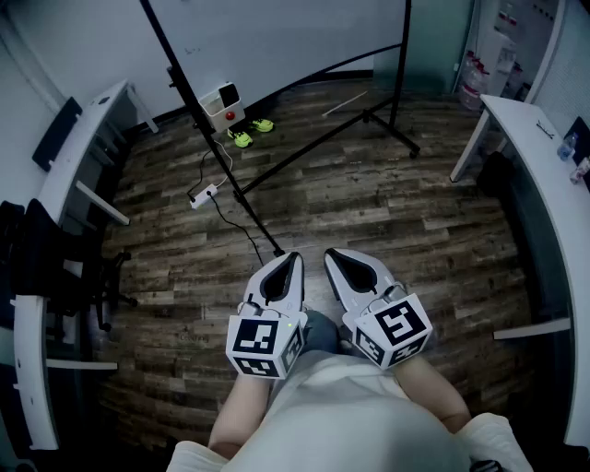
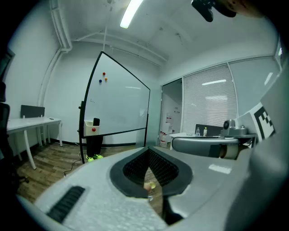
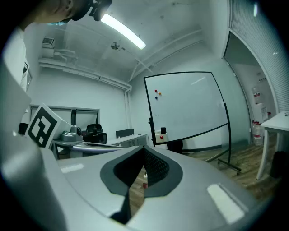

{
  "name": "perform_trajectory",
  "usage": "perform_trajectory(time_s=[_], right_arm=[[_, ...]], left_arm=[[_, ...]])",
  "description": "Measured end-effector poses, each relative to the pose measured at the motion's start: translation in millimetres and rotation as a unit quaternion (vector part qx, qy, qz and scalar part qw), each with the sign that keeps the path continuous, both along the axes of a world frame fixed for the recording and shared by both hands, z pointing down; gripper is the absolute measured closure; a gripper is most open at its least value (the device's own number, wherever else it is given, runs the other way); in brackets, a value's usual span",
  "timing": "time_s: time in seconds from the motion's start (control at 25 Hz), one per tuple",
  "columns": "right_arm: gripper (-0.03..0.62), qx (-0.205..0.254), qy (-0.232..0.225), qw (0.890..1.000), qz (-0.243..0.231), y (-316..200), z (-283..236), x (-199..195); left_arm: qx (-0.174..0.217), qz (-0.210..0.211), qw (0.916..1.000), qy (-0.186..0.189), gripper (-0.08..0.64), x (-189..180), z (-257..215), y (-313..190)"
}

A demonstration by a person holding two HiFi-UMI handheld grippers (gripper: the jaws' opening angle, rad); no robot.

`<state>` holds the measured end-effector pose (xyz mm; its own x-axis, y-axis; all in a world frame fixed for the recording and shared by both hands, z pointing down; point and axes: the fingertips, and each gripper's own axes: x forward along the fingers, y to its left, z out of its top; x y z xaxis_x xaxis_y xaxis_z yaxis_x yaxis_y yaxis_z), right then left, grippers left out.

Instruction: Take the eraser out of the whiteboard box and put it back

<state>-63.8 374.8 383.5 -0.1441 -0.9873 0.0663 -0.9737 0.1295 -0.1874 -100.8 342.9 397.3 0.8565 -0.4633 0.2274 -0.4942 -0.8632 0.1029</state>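
The whiteboard (image 1: 277,28) stands across the room on a black wheeled frame. A cream box with a red dot (image 1: 219,103) hangs on its left post. That box (image 2: 91,129) holds a black eraser (image 2: 96,122) upright in the left gripper view. The right gripper view shows the same box (image 3: 160,136) and eraser (image 3: 163,131). My left gripper (image 1: 293,258) and right gripper (image 1: 330,253) are side by side at waist height, far from the board and pointing toward it. Both are shut with nothing between their jaws.
The whiteboard's black legs (image 1: 323,138) stretch across the wood floor. A power strip with a cable (image 1: 205,194) and two yellow-green things (image 1: 251,132) lie near the box. White desks run along the left (image 1: 83,147) and right (image 1: 544,175). A dark office chair (image 1: 55,267) stands at left.
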Motion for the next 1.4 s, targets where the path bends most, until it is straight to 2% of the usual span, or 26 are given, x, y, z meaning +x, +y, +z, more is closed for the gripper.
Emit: perform_trajectory(time_s=[0.44,0.64,0.96,1.4], right_arm=[[0.586,-0.006,0.002,1.0,0.008,-2.4,4.4,0.6],[0.586,0.0,-0.021,1.0,-0.012,-8.9,4.1,2.4],[0.586,-0.004,-0.027,0.999,-0.023,-44.1,5.0,18.5],[0.586,0.004,-0.032,0.999,-0.035,-115.7,-6.0,53.0]], left_arm=[[-0.008,-0.009,0.9998,0.015,0.558,-7.0,3.0,0.0],[-0.01,-0.01,0.9996,0.024,0.558,-3.3,4.7,-8.2],[-0.017,-0.024,0.9994,0.016,0.558,8.2,11.4,-47.9],[-0.02,-0.028,0.999,0.028,0.558,43.9,3.4,-123.8]])
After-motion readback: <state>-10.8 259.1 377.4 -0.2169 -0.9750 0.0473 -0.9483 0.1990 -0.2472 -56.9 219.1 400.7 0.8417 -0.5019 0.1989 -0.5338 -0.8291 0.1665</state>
